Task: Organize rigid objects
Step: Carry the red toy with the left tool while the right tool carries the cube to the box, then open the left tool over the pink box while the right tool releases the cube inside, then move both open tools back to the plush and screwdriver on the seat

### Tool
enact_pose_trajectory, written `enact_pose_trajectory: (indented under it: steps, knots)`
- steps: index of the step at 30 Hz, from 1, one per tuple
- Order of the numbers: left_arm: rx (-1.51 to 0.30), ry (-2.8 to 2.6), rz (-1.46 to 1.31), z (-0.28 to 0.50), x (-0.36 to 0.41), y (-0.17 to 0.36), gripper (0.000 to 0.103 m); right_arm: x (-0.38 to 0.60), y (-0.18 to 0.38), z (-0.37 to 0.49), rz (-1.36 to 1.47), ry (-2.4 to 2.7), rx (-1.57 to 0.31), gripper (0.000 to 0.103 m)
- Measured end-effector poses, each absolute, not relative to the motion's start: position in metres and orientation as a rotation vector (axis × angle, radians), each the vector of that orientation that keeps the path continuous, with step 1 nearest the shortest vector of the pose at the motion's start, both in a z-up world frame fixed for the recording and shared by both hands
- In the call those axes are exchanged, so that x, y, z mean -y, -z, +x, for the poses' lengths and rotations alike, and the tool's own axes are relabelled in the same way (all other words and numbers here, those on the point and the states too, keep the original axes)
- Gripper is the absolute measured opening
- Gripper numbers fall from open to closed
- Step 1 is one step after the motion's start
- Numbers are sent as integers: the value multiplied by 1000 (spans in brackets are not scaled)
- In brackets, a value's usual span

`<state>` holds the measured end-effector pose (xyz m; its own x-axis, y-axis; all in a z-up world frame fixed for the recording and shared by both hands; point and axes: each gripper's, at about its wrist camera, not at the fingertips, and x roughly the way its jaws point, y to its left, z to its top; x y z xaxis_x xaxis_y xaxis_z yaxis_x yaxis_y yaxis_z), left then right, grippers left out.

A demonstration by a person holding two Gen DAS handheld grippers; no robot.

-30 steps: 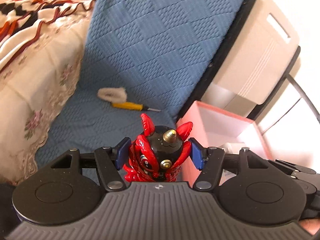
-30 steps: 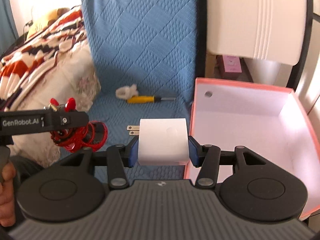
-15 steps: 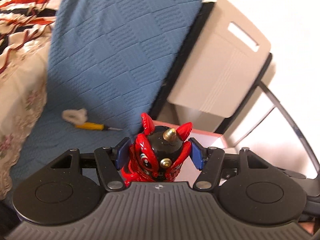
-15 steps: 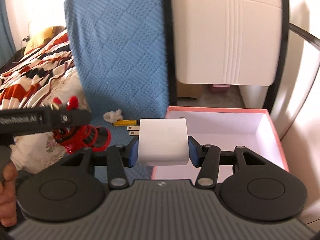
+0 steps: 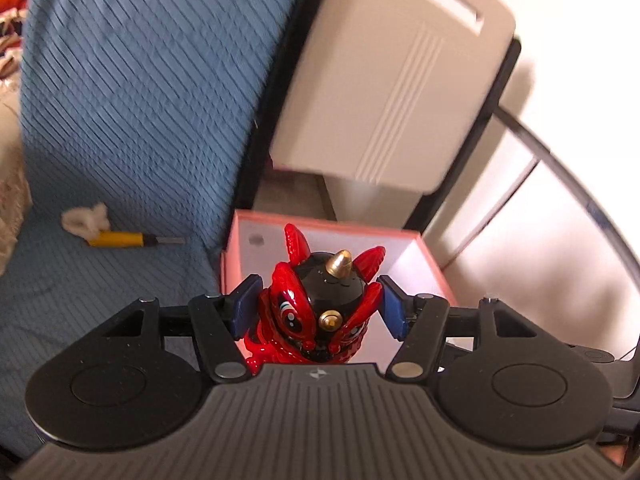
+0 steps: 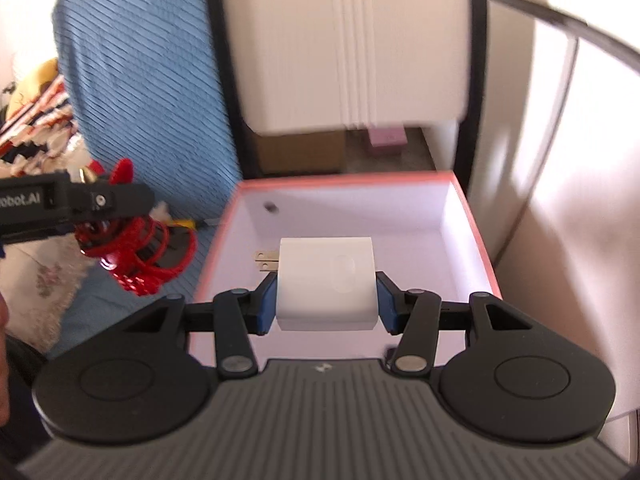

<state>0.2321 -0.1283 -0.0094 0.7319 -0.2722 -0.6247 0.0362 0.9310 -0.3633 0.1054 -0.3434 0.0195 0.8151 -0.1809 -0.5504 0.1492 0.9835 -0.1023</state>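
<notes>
While both cameras look down along their fingers, I read the nearest things first. My left gripper (image 5: 319, 306) is clamped on a red and black toy figure (image 5: 320, 312) with a gold horn (glossy, with red fins sticking up), its blue pads pressed against the toy's sides. My right gripper (image 6: 326, 298) grips a white plug adapter (image 6: 327, 282) by its two flat sides, with the metal prongs pointing to the left of the view.

Just past the fingers sits the pink box (image 6: 352, 179), open, with a white inside. From the right wrist, the adapter hangs over the box's interior, near its front half. From the left wrist, the toy is seen in front of the box (image 5: 434, 268), over its near left part, though I cannot tell how high above it. The right wrist view also catches the left gripper (image 6: 100, 204) at the left edge, beside the box, with the toy (image 6: 136, 252) hanging beneath it.

Left of the box lies a blue quilted cover (image 5: 132, 104). On it rest a yellow-handled tool (image 5: 120, 239) and, touching its handle end, a small white fluffy thing (image 5: 86, 220). Behind the box a cream chair back (image 6: 352, 40) in a black frame stands upright. Far left, a patterned blanket (image 6: 36, 120) shows, blurred.
</notes>
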Motion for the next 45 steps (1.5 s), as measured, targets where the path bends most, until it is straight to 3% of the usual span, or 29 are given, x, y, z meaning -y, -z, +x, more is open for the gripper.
enact_pose_trajectory:
  steps: [10,19,39,45]
  knots:
    - [-905,179,-303,246,161,88,68,395,51,110,-8,275,-745,53]
    - [-927,199,-297,249,172,91,67,411,58,98,35,323,-750,51]
    - [-573,188,-218,178,106,-45,68,326,-43,58,-23,218,-474,51]
    - [-518,173,-220,147,76,-59,68,292,-49,54,-14,149,-451,51]
